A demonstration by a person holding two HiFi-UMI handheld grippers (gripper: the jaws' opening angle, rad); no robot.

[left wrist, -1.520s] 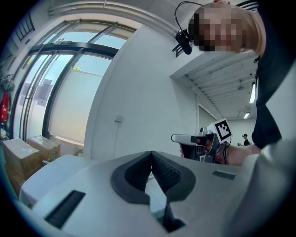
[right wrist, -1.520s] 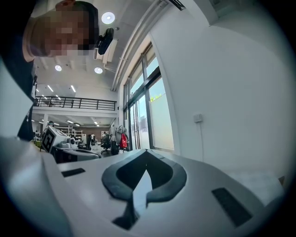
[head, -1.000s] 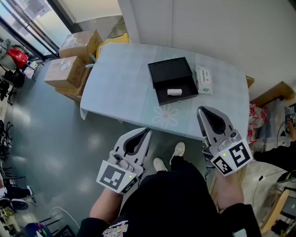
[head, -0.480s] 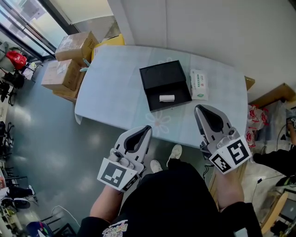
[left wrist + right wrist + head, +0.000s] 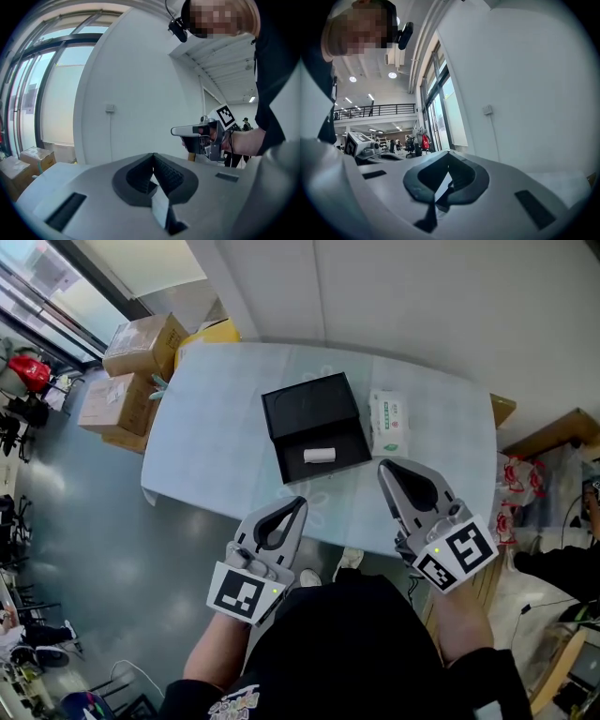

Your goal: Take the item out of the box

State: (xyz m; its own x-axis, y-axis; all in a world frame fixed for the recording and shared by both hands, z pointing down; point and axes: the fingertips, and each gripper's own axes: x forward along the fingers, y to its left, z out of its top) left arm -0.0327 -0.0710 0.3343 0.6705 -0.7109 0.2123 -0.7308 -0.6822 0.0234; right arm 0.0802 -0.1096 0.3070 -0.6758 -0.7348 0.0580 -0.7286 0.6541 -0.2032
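An open black box (image 5: 314,427) lies on the pale blue table (image 5: 216,427), its lid flat behind it. A small white roll-shaped item (image 5: 320,455) rests inside the box's front half. Both grippers hover short of the table's near edge, well apart from the box. My left gripper (image 5: 300,502) is shut and empty; in its own view the jaws (image 5: 153,157) meet at the tip. My right gripper (image 5: 384,466) is also shut and empty, jaws closed (image 5: 448,154). The box is in neither gripper view; both show white wall.
A white and green tissue pack (image 5: 387,421) lies right of the box. Cardboard boxes (image 5: 141,343) are stacked on the floor left of the table, beside a yellow object (image 5: 217,332). A wall runs behind the table. Wooden boards (image 5: 553,432) stand at the right.
Both grippers have moved forward toward the table's near edge. In the head view the table and box have shifted left and lower, closer to the grippers. Jaws stayed shut.
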